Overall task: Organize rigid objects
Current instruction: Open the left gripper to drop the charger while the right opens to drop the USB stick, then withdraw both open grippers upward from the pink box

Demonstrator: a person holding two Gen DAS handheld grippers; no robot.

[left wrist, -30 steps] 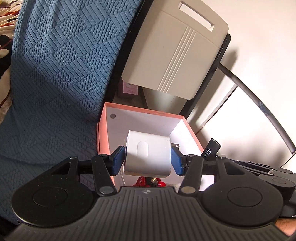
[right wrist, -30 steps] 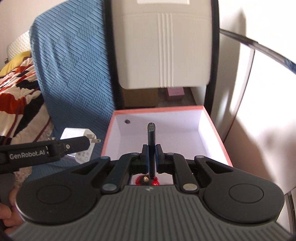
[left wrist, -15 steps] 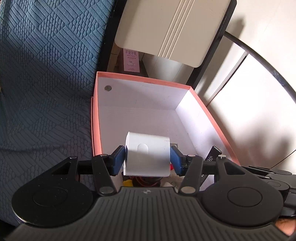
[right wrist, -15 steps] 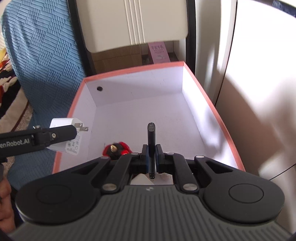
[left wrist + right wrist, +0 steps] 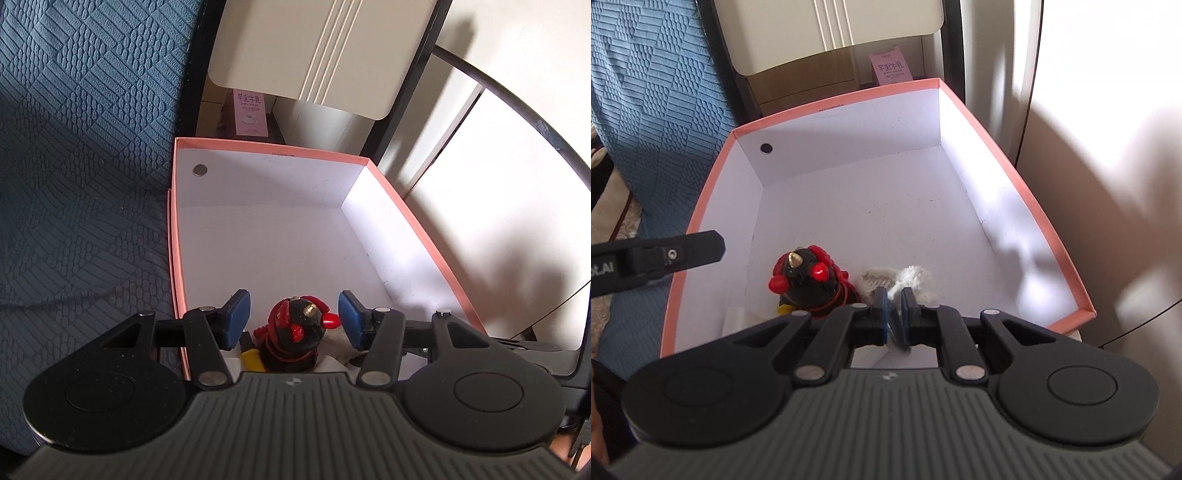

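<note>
A pink-rimmed box (image 5: 417,225) with a white inside stands beside a blue cushion; it also shows in the right wrist view (image 5: 1027,199). A black and red figurine (image 5: 295,334) lies at the box's near end, also in the right wrist view (image 5: 809,280). My left gripper (image 5: 293,319) is open and empty above the figurine. My right gripper (image 5: 894,312) has its jaws slightly apart and holds nothing I can see, over the near end of the box beside a white fluffy thing (image 5: 908,278). The white charger and the black stick are out of sight.
A beige chair back (image 5: 325,48) in a black frame stands behind the box. A pink carton (image 5: 251,112) sits under it. The blue cushion (image 5: 85,166) lies left of the box. A pale wall (image 5: 1108,147) is on the right.
My left gripper opened and the white charger left it. My right gripper let go of the black stick. Both grippers moved forward and down over the box.
</note>
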